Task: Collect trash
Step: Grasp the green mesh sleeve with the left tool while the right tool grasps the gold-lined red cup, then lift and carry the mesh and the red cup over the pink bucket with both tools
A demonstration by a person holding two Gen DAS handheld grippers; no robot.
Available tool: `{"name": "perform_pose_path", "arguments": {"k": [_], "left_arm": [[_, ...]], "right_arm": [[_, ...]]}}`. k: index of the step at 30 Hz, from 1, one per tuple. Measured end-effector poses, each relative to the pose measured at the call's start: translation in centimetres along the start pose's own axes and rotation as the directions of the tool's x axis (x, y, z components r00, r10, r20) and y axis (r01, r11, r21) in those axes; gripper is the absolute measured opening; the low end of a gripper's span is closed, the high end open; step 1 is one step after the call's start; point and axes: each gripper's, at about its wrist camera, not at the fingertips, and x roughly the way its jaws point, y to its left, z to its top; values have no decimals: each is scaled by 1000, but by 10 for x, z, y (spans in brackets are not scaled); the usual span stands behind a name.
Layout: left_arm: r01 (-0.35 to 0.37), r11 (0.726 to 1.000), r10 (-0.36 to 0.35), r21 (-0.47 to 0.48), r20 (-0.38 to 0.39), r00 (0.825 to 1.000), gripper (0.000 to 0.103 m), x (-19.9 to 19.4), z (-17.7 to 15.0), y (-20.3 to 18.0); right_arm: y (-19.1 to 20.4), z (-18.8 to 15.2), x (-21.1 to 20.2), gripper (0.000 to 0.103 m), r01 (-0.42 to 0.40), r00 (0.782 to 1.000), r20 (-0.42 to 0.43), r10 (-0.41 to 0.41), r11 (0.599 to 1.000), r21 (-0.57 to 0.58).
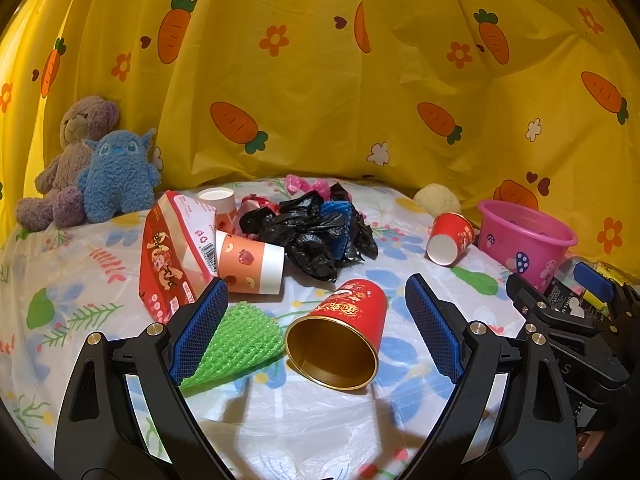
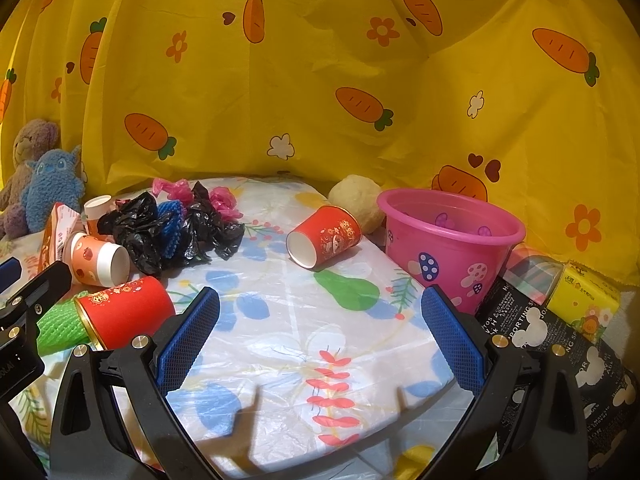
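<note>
My left gripper (image 1: 316,316) is open, its blue pads either side of a red cup with a gold inside (image 1: 340,332) lying on its side, mouth toward me. A green foam net (image 1: 236,340) lies by the left pad. Behind lie a peach apple cup (image 1: 250,262), a red snack bag (image 1: 168,256), crumpled black bags (image 1: 316,228) and a second red cup (image 1: 450,238). My right gripper (image 2: 320,328) is open and empty above the table, short of that red cup (image 2: 324,236). The pink bucket (image 2: 452,240) stands at the right.
Two plush toys (image 1: 88,168) sit at the back left. A yellow carrot-print curtain (image 1: 320,80) hangs behind the table. A cream ball (image 2: 356,200) rests beside the bucket. A black printed bag (image 2: 540,340) and a yellow carton (image 2: 584,304) lie at the right edge.
</note>
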Motion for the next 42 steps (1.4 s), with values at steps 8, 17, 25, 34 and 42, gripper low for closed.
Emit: {"name": "perform_pose_path", "arguments": {"k": [8, 17, 25, 34, 42], "left_arm": [[-73, 997, 74, -32, 31, 997, 89, -15, -6, 30], [-189, 978, 195, -83, 67, 979, 89, -37, -23, 82], [-162, 982, 163, -98, -2, 987, 83, -27, -42, 98], [-114, 983, 98, -147, -109, 989, 61, -5, -54, 110], [-46, 977, 7, -210, -186, 983, 31, 13, -57, 119]], "right_arm": [[22, -7, -2, 97, -92, 996, 5, 92, 995, -43], [82, -26, 3, 78, -281, 960, -47, 278, 948, -146], [109, -34, 11, 50, -330, 944, -81, 321, 925, -187], [112, -42, 27, 7, -314, 948, -111, 297, 930, -193], [98, -40, 28, 4, -282, 959, -77, 273, 944, -171]]}}
